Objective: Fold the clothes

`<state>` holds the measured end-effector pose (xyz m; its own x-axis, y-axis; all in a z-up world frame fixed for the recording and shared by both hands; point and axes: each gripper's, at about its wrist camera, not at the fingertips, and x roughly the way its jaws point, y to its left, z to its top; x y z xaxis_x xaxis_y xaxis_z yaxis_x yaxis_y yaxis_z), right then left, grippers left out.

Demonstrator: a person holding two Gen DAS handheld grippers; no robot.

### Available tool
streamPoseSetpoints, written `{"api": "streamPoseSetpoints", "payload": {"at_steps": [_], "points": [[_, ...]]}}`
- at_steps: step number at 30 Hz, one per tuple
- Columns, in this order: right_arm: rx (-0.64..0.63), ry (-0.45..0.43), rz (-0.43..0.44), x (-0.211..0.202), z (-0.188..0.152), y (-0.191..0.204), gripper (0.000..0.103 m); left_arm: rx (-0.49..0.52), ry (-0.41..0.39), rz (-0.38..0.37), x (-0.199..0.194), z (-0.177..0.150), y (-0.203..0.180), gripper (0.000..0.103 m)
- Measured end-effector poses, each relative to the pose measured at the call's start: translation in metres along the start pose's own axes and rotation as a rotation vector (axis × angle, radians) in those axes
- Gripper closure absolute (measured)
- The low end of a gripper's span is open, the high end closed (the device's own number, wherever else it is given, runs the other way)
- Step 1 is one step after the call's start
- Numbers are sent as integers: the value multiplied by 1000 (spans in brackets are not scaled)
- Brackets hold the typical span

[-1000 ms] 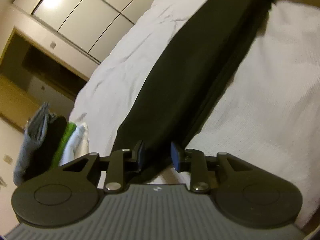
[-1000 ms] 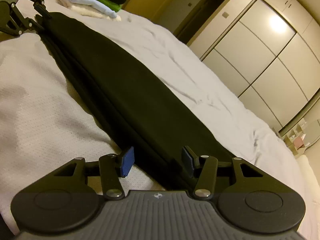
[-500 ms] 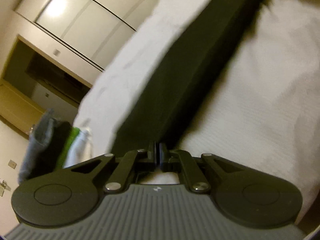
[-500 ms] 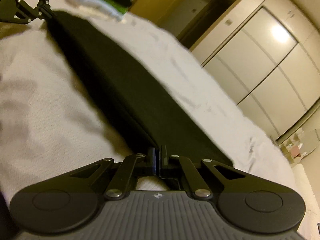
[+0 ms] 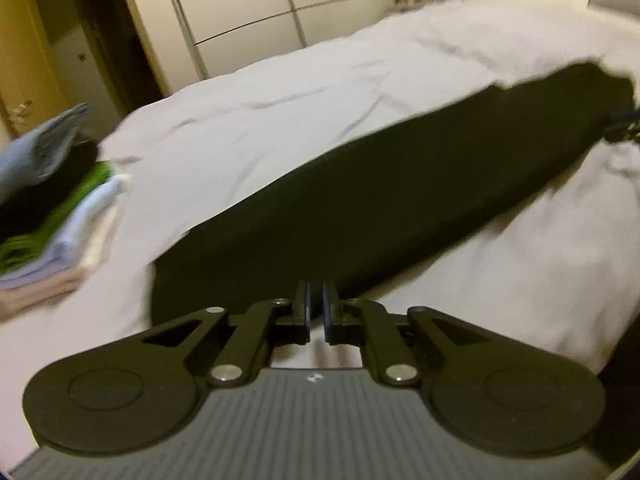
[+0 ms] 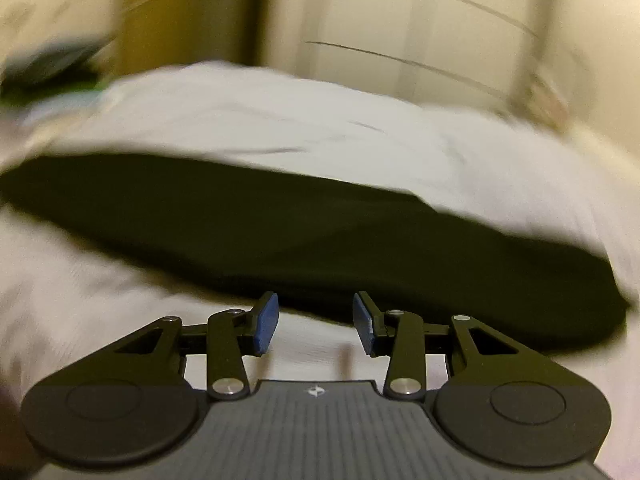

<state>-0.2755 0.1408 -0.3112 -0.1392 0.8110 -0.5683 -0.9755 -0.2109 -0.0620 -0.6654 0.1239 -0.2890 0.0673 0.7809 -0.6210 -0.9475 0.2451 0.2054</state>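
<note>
A long black garment (image 5: 360,200), folded into a narrow strip, lies across the white bed (image 5: 280,100). My left gripper (image 5: 316,312) is nearly shut at the near left end of the strip, its fingertips at the garment's edge; a thin gap shows between the jaws, so I cannot tell if cloth is pinched. In the right wrist view the garment (image 6: 320,232) lies crosswise just ahead. My right gripper (image 6: 316,322) is open and empty over the white sheet, just short of the garment's near edge. That view is blurred by motion.
A stack of folded clothes (image 5: 52,208), grey, black, green and pale, sits at the bed's left edge. White wardrobe doors (image 5: 248,8) and a dark doorway (image 5: 112,40) stand beyond the bed. The other gripper (image 5: 624,128) shows at the strip's far right end.
My right gripper was shut half a second ago and is now open; its view has swung to face the strip side-on. My left gripper stays nearly shut and its view has turned too.
</note>
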Motion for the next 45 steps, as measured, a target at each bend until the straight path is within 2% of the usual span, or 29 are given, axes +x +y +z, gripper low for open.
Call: {"api": "streamPoseSetpoints", "payload": {"at_steps": [4, 6, 10, 11, 14, 16, 18, 21, 23, 27, 31, 33, 36, 38, 41, 45], "points": [[253, -61, -57, 1, 4, -67, 63, -112, -27, -91, 31, 30, -14, 94], [291, -60, -66, 15, 0, -91, 59, -154, 7, -110, 52, 34, -18, 93], [236, 81, -120, 45, -18, -109, 59, -242, 99, -107, 80, 27, -16, 93], [237, 83, -121, 44, -21, -110, 59, -268, 103, -104, 78, 23, -12, 93], [269, 53, -135, 28, -12, -108, 57, -307, 112, -56, 68, 18, 1, 93], [284, 4, -79, 20, -2, -98, 55, -319, 118, -28, 64, 18, 6, 92], [262, -16, -18, 21, 8, -80, 44, -353, 153, -4, 66, 21, 7, 91], [227, 58, -9, 38, 7, -52, 41, -390, 205, 35, 64, 24, 4, 89], [265, 136, -37, 53, 1, -46, 40, -401, 238, 57, 62, 29, 0, 82], [293, 159, -96, 43, 1, -34, 36, -392, 280, 104, 48, 34, -8, 74], [353, 142, -117, 8, 9, -30, 23, -372, 265, 120, 21, 37, -16, 63], [392, 123, -122, -13, 13, -28, 14, -353, 246, 127, 7, 39, -23, 61], [444, 111, -110, -37, 19, -29, 14, -326, 229, 130, -16, 40, -32, 57], [468, 134, -111, -49, 24, -28, 13, -313, 217, 124, -29, 41, -38, 53], [482, 182, -136, -65, 28, -25, 13, -297, 200, 117, -45, 40, -47, 42], [497, 143, -160, -93, 27, -22, 13, -263, 174, 107, -64, 37, -60, 41]]}}
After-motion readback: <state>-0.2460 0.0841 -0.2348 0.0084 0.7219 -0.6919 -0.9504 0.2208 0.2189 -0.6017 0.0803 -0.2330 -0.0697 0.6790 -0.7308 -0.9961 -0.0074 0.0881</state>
